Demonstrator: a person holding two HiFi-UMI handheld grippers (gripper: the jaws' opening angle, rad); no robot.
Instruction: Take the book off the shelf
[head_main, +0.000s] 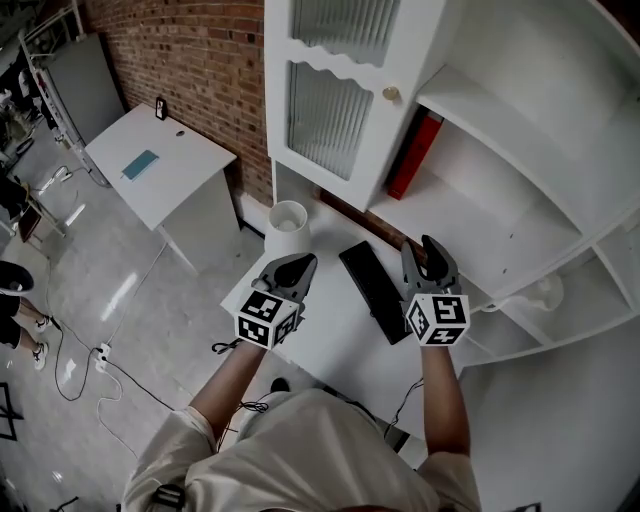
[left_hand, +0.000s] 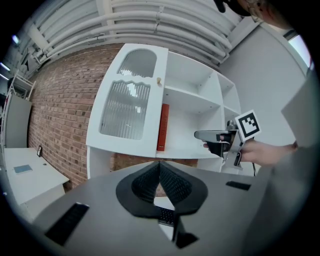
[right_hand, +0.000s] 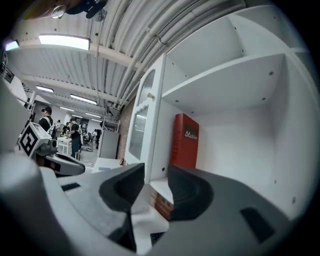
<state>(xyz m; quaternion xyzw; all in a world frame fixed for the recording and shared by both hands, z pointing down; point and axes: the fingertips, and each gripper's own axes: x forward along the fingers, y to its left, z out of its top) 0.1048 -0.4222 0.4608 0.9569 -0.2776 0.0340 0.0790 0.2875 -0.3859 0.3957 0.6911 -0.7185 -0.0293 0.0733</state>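
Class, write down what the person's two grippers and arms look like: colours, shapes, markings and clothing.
The left gripper and right gripper are alike: two dark grey, curved jaws tapering to a point, with finely ribbed inner pads. Each carries a white cube printed with black square markers. The person wears a pale beige short-sleeved shirt; the forearms are uncovered.

Shelf bay (head_main: 480, 222) open right of book (head_main: 414, 155); cabinet door (head_main: 335, 112) crowds left.
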